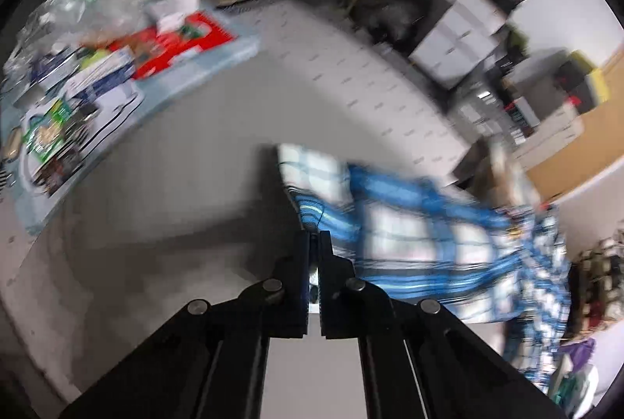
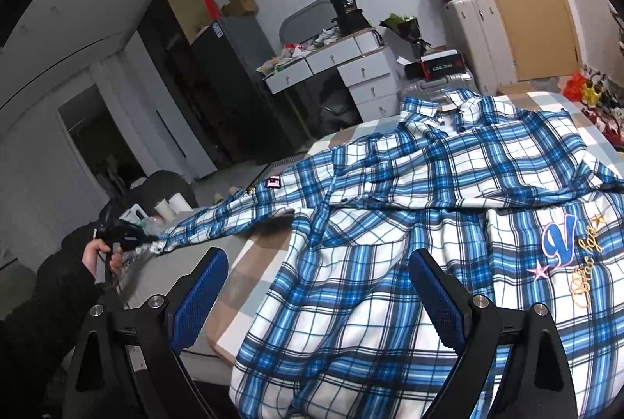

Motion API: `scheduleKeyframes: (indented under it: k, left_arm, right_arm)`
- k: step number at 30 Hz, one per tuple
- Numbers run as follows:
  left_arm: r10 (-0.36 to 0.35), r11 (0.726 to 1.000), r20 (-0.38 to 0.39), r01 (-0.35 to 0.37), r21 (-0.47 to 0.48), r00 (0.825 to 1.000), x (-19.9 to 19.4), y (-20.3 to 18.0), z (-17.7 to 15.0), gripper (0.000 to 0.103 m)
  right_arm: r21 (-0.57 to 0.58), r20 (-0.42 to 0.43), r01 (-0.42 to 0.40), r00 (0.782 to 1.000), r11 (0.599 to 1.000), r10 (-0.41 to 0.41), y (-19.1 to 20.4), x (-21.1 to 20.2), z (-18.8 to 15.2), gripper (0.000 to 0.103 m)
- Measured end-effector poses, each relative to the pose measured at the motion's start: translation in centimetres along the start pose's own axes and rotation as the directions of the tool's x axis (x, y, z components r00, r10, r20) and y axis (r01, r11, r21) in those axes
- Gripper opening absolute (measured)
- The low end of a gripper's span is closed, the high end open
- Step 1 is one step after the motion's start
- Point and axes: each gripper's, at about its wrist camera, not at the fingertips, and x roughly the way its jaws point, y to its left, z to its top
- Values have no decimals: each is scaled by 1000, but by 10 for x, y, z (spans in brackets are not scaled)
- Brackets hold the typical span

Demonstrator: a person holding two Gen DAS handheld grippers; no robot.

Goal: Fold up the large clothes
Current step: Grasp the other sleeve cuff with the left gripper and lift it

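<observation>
Because the one plaid shirt [image 2: 409, 224] is soft, light cloth that sags wherever it goes unsupported, cuffs, hem corners and shoulders look like the best places to grip. It lies spread on the bed [image 2: 249, 263], collar toward 12 o'clock. The left gripper [image 1: 314, 237] is clamped on the sleeve [image 2: 218, 220] end at 9 o'clock; the right gripper [image 2: 318, 286] hovers over the hem, fingers apart and empty. There are two grippers.
</observation>
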Motion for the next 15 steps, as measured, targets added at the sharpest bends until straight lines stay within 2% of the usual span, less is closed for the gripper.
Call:
scheduleKeyframes:
  k: [2,4,5,6,7,9,11,13,15]
  left_arm:
    - [-94,995,63,90,52,994,-19,-18,-2,0]
    - [-224,970,100,211,121,970,-32,-31,-7,0]
    - [-281,949,94,261,175,955,-33,-38,-10,0]
    - [-300,940,65,283,192,952,-27,-38,-11,0]
    - [-287,944,26,278,179,957,-16,-36,-12,0]
    - [-200,972,-23,201,121,980,7,-23,-13,0]
    - [-168,986,8,168,23,986,12,0,-11,0]
    - [-171,984,43,173,-41,984,7,16,-12,0]
    - [-96,994,45,98,-45,994,5,26,-11,6]
  right_arm:
    - [2,-2,-2,1000,1000,2,0,0,0,95]
    - [5,-4,-5,1000,1000,5,-1,1,0,95]
    - [6,-5,-7,1000,1000,7,-1,1,0,95]
    - [7,-6,-8,1000,1000,8,-1,1,0,95]
    - [8,-7,-7,1000,1000,7,-1,1,0,95]
    - [9,-9,-9,1000,1000,9,-1,1,0,95]
    - [7,-8,-8,1000,1000,8,-1,0,0,95]
    - [10,-8,-5,1000,1000,5,-2,-1,0,95]
    - [18,-9,-8,1000,1000,8,-4,-1,1,95]
